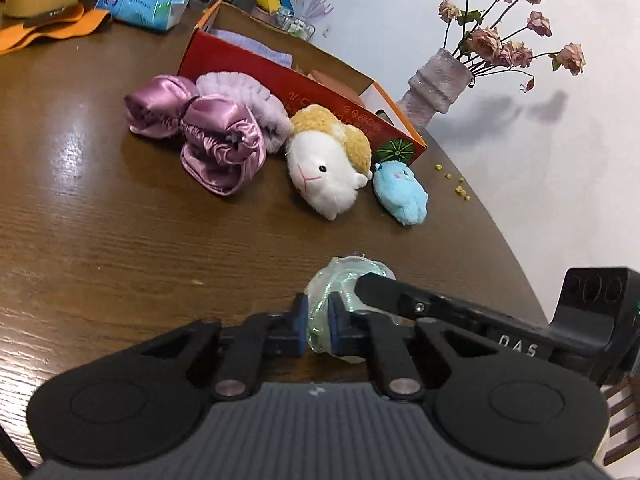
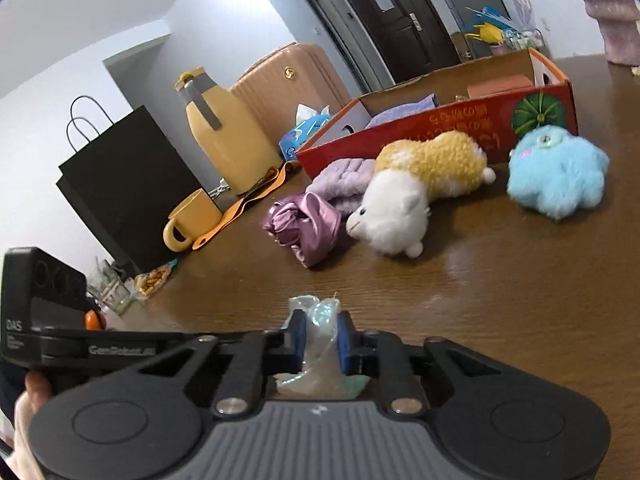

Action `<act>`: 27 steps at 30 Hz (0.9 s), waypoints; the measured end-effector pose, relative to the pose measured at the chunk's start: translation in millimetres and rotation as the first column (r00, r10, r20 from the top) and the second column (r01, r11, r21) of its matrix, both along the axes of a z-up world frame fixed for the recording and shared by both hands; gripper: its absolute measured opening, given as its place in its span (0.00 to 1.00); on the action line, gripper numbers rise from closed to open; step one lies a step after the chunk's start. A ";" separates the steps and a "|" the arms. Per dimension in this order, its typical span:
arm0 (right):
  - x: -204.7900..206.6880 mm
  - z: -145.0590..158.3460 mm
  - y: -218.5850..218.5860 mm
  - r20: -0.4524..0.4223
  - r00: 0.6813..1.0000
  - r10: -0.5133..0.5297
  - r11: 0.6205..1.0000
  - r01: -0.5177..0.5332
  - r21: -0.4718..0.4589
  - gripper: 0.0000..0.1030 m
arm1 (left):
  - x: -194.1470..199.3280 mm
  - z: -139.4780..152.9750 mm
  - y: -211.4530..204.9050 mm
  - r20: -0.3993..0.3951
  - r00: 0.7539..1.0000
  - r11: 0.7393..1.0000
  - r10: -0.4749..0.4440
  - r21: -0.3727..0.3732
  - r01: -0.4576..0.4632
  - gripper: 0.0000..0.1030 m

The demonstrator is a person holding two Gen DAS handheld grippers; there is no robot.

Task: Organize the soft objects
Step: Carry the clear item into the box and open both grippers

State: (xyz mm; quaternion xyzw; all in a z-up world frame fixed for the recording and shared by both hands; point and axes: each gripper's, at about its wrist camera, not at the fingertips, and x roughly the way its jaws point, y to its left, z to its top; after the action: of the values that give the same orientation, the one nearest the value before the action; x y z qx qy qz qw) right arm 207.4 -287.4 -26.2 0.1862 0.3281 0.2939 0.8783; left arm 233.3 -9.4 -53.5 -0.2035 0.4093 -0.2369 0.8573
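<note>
Both grippers hold one pale green translucent soft bundle just above the table. My left gripper is shut on its near part. My right gripper is shut on it too; it reaches in from the right in the left wrist view. Beyond lie a pink satin scrunchie, a lilac fluffy headband, a white-and-yellow plush alpaca and a small blue plush. Behind them stands an open red box with lilac cloth inside.
A vase of dried roses stands at the table's far right edge. A tissue pack, yellow jug, yellow mug, orange strap and black paper bag stand at the left. Crumbs lie near the table edge.
</note>
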 end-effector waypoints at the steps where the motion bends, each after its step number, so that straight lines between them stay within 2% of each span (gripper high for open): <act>1: -2.1 -0.2 2.1 0.006 1.000 -0.007 1.000 0.007 -0.007 0.11 | -0.6 -0.8 0.0 -0.002 1.000 1.000 -0.003 0.000 0.003 0.07; 5: -7.9 4.9 4.5 0.014 1.000 -0.019 1.000 0.019 -0.005 0.06 | -3.5 1.7 -2.5 0.015 1.000 1.000 -0.011 0.012 0.011 0.02; 7: -8.4 18.7 4.8 0.052 0.999 -0.018 1.000 0.018 -0.009 0.05 | -3.0 12.2 -7.4 0.054 0.998 0.999 -0.027 0.030 0.026 0.02; 11: 14.2 68.2 -1.8 0.190 0.982 -0.017 1.000 0.018 -0.007 0.05 | 21.0 61.6 -13.0 0.212 0.974 0.997 -0.075 0.043 0.067 0.01; 13: 43.6 95.3 -5.6 0.248 0.968 -0.024 0.999 0.029 -0.014 0.05 | 47.2 89.9 -17.4 0.280 0.956 0.995 -0.091 0.075 0.072 0.01; 15: 86.3 117.1 -8.6 0.270 0.962 -0.034 0.999 0.039 -0.013 0.05 | 84.1 113.8 -25.5 0.338 0.934 0.989 -0.114 0.128 0.074 0.01; 17: 139.1 127.5 -8.5 0.241 0.970 -0.044 0.999 0.048 -0.010 0.05 | 129.9 124.4 -36.8 0.354 0.927 0.979 -0.127 0.195 0.059 0.01; 19: 187.2 125.1 -4.8 0.193 0.980 -0.055 0.998 0.060 -0.022 0.05 | 177.2 118.8 -45.0 0.316 0.940 0.971 -0.133 0.230 0.060 0.01; 21: 241.2 108.1 -0.3 0.090 0.994 -0.061 0.998 0.064 -0.025 0.05 | 223.8 104.8 -50.5 0.249 0.960 0.960 -0.130 0.276 0.058 0.01; 23: 278.8 85.7 3.7 -0.013 0.997 -0.077 0.997 0.077 -0.020 0.06 | 258.5 86.4 -51.5 0.172 0.979 0.954 -0.114 0.295 0.059 0.01; 25: 302.2 65.1 8.9 -0.080 0.993 -0.091 0.996 0.089 -0.033 0.07 | 283.5 68.2 -52.1 0.109 0.990 0.946 -0.091 0.320 0.052 0.01; 27: 317.8 47.6 14.9 -0.140 0.985 -0.097 0.995 0.092 -0.037 0.11 | 294.0 56.0 -49.7 0.087 0.993 0.937 -0.082 0.346 0.047 0.02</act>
State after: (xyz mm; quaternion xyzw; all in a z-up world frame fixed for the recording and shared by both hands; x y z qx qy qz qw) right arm 525.2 -272.5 21.4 0.2083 0.3847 0.2329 0.8685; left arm 527.3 -59.2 2.5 -0.0253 0.4074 -0.1999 0.8908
